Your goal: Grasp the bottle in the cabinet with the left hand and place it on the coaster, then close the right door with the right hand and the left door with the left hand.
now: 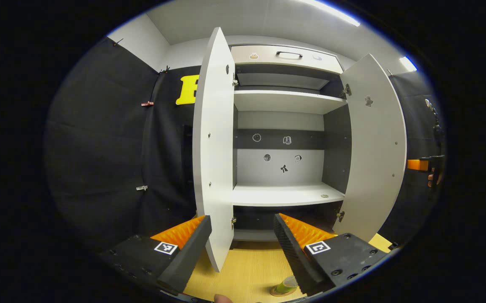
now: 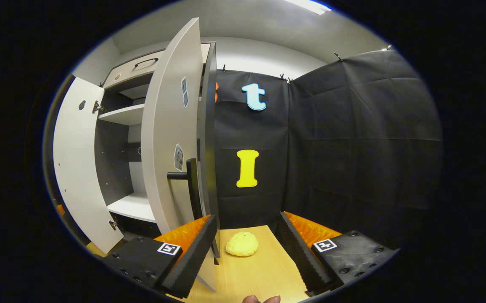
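Both grey-white cabinet doors standing open: left door point(image 1: 213, 143), right door point(image 2: 169, 139). Green bottle point(image 1: 286, 285) resting already on round tan coaster point(image 1: 281, 291) on light wooden table point(image 2: 251, 269), just below left gripper point(image 1: 243, 248), jaws apart, holding nothing. Right gripper point(image 2: 247, 248) hovering beside black bar handle point(image 2: 190, 185) of right door, jaws apart too. Risking, probably: pushing too near the hinge, or swinging the left door's lower edge against the bottle.

Bottle point(image 1: 286, 285) on coaster point(image 1: 282, 291), on table point(image 1: 247, 269) before cabinet point(image 1: 283, 195); both doors open
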`<state>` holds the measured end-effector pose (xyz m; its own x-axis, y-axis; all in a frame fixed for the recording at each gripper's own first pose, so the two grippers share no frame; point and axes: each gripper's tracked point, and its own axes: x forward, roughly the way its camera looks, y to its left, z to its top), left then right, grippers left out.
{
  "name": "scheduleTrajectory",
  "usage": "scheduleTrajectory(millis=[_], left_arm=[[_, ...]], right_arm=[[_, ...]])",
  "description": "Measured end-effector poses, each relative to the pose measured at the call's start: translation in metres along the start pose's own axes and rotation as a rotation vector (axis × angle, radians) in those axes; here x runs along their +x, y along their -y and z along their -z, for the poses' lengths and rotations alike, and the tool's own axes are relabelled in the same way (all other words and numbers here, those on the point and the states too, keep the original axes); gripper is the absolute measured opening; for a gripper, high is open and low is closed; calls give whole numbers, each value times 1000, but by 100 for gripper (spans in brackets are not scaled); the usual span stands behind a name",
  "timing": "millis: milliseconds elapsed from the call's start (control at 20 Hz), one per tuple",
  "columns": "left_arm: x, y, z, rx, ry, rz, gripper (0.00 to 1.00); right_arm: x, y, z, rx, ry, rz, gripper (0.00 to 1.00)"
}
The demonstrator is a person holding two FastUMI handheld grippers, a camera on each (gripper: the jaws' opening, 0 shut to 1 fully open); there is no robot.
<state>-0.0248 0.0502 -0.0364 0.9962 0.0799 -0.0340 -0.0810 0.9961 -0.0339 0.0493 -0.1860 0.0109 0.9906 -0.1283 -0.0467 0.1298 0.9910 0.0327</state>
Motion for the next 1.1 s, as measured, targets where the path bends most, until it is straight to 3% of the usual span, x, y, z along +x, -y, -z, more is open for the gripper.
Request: scheduleTrajectory(millis=[400,1100], left_arm=[[-3,-4,6,-12,-8,-11,95],[-21,-42,6,-5,4,-39,95]], right_arm=[[-2,-29,3,31,-3,-32,96],[3,-149,11,38,-16,-201,97]])
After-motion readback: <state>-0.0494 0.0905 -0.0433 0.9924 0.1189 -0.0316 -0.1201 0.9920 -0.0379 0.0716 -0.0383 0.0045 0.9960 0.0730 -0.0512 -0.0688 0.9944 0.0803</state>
